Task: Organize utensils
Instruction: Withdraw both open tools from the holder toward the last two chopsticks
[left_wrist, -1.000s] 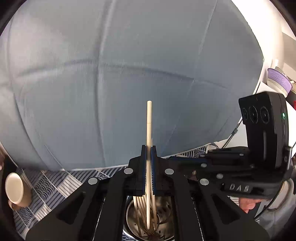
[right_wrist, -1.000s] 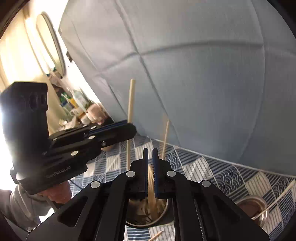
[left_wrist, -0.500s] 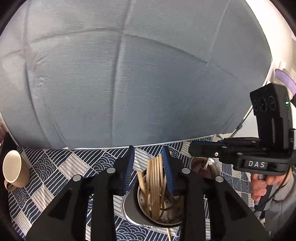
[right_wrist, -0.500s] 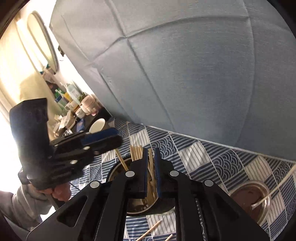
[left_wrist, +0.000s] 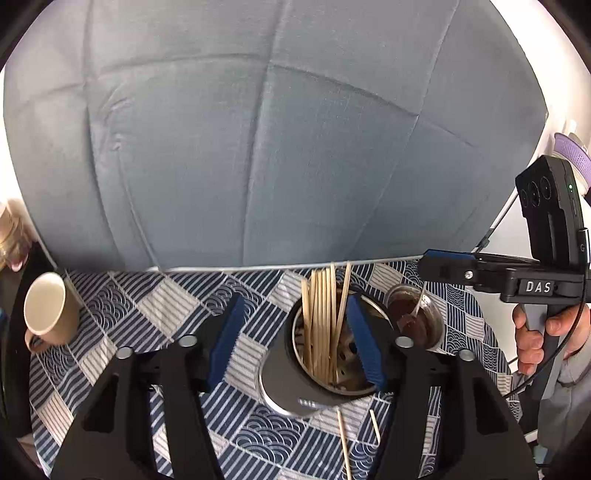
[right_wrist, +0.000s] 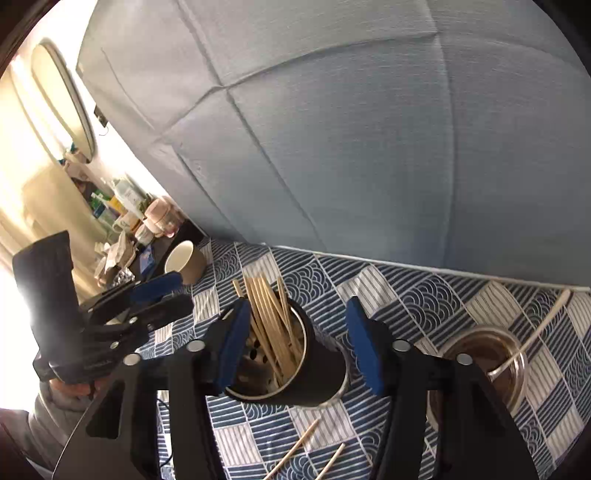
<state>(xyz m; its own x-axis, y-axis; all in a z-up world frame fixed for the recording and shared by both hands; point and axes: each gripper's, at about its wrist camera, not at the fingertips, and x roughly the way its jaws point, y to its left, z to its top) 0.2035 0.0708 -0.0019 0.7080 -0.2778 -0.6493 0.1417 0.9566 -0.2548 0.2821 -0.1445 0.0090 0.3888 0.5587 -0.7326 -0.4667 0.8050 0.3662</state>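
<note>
Chopsticks (left_wrist: 325, 317) upright in metal holder (left_wrist: 314, 373) on patterned cloth (left_wrist: 147, 306); two more loose (right_wrist: 295, 446) in front. Light, stiff, slippery: pinch mid-shaft. Left gripper (left_wrist: 295, 339), right gripper (right_wrist: 295, 347) jaws opening, nothing pinched.

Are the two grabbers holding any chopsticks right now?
No. Both the left gripper and right gripper are opening, empty; the chopsticks stand in the holder.

Backdrop: grey-blue padded panel (left_wrist: 280, 147) fills the upper frame.
Cloth: blue-and-white patterned tablecloth (left_wrist: 147, 314) across the lower frame.
Mug: beige mug (left_wrist: 50, 308), far left, on its side.
Shelf clutter: bottles (right_wrist: 122, 203), left.
</note>
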